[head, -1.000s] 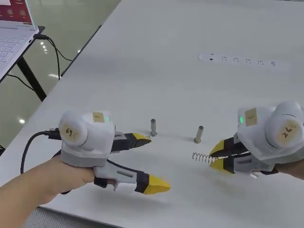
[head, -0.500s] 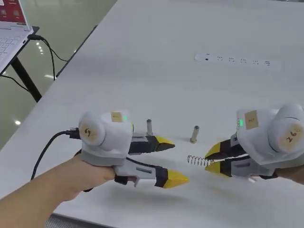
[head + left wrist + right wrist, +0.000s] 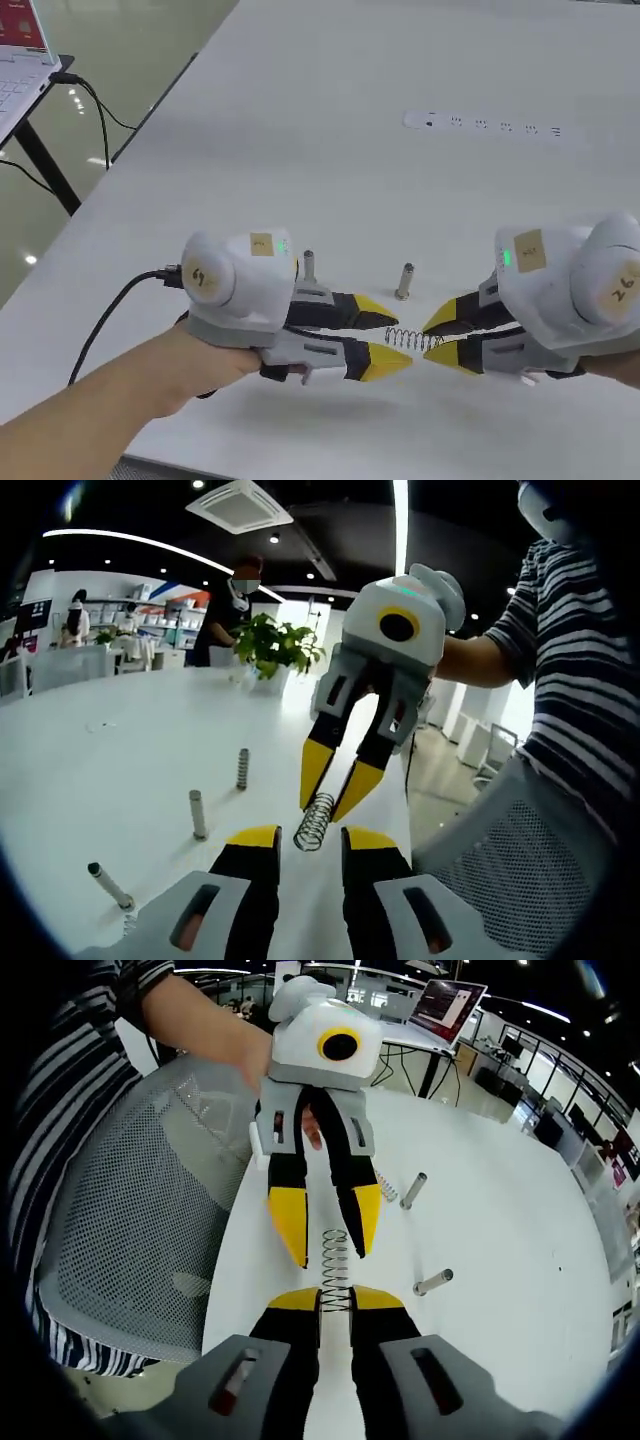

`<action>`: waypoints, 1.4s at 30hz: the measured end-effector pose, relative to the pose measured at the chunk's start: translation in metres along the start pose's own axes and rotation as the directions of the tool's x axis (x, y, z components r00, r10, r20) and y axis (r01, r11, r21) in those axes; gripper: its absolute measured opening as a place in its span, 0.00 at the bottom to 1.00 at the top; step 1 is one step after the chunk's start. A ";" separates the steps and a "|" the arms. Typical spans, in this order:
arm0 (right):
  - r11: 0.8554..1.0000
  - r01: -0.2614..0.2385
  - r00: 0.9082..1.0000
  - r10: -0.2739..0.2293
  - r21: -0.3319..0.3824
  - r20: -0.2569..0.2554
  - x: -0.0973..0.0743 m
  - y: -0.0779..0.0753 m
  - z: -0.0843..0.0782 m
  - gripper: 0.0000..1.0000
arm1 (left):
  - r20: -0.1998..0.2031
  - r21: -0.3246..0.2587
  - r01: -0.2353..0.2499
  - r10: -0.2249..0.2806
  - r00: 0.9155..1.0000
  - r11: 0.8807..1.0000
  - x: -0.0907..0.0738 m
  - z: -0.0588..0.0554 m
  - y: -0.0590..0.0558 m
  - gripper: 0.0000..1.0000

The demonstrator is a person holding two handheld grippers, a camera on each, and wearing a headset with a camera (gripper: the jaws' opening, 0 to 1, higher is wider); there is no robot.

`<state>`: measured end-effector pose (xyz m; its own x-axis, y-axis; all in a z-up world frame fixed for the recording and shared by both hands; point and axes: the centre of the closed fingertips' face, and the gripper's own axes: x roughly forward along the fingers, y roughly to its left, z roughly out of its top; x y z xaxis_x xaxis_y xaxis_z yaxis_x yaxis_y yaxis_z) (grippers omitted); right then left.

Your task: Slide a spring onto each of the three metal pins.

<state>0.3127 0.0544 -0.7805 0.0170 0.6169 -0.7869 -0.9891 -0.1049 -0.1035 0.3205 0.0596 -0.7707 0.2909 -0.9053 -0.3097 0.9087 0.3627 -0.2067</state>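
A small steel spring [image 3: 405,339] hangs level just above the white table [image 3: 330,150]. My right gripper [image 3: 427,341] is shut on one end of it. My left gripper [image 3: 402,340] faces it, open, its yellow jaws on either side of the spring's free end. In the left gripper view the spring [image 3: 314,825] reaches from the right gripper [image 3: 328,805] into my own jaws [image 3: 312,837]. In the right gripper view the spring [image 3: 335,1260] runs from my gripper [image 3: 337,1300] up to the left gripper [image 3: 332,1255]. Two upright metal pins [image 3: 308,265] [image 3: 405,283] stand just behind; a third pin [image 3: 105,885] appears in the left gripper view.
A white power strip [image 3: 480,125] lies further back on the table. A laptop [image 3: 20,40] sits on a stand off the left edge, with cables. The table's near edge is close under both grippers. A mesh chair [image 3: 130,1220] stands behind the person.
My left gripper has moved right to the spring and its jaws have narrowed around the free end. The right gripper has kept holding the spring in about the same place.
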 end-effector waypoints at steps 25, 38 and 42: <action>1.000 -0.007 1.000 0.006 0.018 0.028 -0.006 0.009 -0.005 0.09 | -0.008 0.018 0.079 -0.079 0.997 0.997 0.002 0.003 -0.014 0.02; 1.000 -0.028 0.999 0.028 -0.002 0.033 -0.003 0.015 -0.009 0.08 | -0.035 0.012 0.102 -0.102 0.994 0.995 0.003 -0.001 -0.019 0.03; 1.000 -0.018 0.999 0.019 -0.023 0.039 -0.004 0.014 -0.006 0.07 | -0.059 0.025 0.096 -0.094 0.994 0.995 0.002 -0.006 -0.019 0.03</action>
<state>0.3001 0.0459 -0.7824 -0.0077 0.6451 -0.7641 -0.9856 -0.1340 -0.1032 0.3023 0.0526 -0.7731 0.1860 -0.9206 -0.3435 0.9395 0.2690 -0.2121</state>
